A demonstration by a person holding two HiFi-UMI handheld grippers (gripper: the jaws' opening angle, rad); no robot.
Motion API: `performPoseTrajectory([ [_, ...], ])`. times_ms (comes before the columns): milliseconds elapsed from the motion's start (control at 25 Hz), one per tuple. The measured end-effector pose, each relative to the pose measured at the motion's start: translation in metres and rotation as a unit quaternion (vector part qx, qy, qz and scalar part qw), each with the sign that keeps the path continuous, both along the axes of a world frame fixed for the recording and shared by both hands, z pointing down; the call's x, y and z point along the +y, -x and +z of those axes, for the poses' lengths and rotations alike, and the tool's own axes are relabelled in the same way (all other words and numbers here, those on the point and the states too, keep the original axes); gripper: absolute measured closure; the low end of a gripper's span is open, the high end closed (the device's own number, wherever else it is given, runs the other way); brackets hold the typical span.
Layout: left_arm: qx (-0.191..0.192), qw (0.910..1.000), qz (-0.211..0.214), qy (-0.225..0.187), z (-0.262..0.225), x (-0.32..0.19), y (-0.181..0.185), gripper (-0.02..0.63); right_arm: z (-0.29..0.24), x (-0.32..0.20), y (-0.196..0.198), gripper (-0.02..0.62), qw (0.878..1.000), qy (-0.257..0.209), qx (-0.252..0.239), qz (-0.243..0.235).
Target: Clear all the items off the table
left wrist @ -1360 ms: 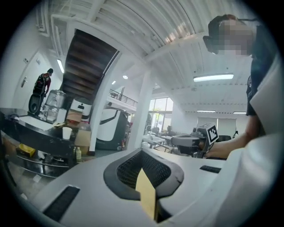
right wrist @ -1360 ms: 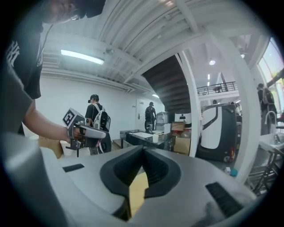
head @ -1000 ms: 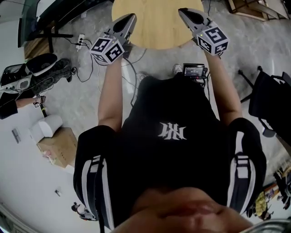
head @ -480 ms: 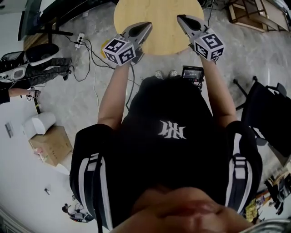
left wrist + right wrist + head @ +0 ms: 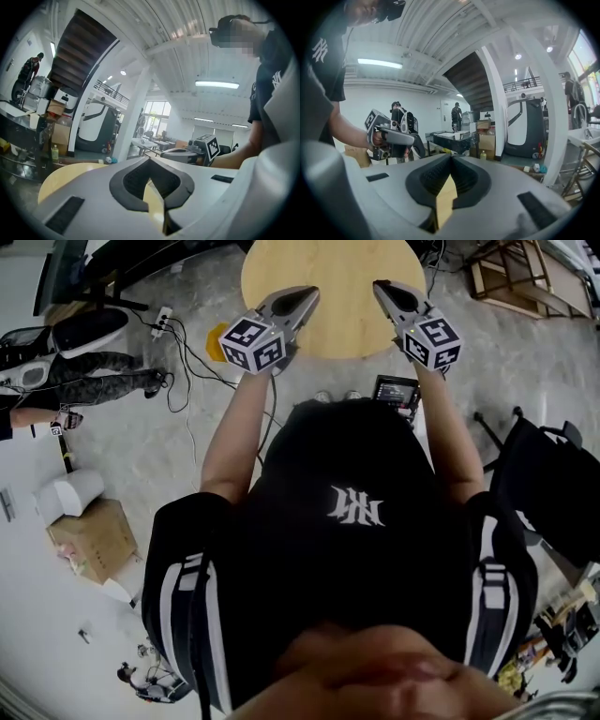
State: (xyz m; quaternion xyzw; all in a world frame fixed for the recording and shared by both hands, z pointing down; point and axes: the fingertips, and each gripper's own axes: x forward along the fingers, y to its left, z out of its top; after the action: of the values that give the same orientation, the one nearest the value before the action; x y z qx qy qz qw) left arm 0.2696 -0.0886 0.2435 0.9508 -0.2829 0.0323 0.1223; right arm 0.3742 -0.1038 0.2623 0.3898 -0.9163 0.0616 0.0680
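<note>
Overhead, a person in a dark shirt stands at a round wooden table, holding a gripper in each hand over its near edge. The left gripper and right gripper both point roughly level toward the table, well apart from each other. Each has its jaws pressed together with nothing between them; only pale tabletop shows through the small gap beneath the pads. The part of the table in view is bare, with no items on it, though its far side is cut off by the frame. Cables trail over the floor to the left, and a black device sits by the person's feet. The likely risks: an item on the unseen far side gets missed, or a step back snags a cable.
</note>
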Motion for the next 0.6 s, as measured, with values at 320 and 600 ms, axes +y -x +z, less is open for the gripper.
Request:
performPoseTrajectory([
  [320, 0.031, 0.9994, -0.018, 0.005, -0.002, 0.012, 0.032, 0.594, 0.002, 0.012, 0.016, 0.594, 1.000, 0.003, 0.001, -0.011],
  [600, 0.043, 0.9975, 0.007, 0.056, 0.049, 0.059, 0.053, 0.595, 0.021, 0.058, 0.010, 0.594, 0.999, 0.033, -0.004, -0.033],
])
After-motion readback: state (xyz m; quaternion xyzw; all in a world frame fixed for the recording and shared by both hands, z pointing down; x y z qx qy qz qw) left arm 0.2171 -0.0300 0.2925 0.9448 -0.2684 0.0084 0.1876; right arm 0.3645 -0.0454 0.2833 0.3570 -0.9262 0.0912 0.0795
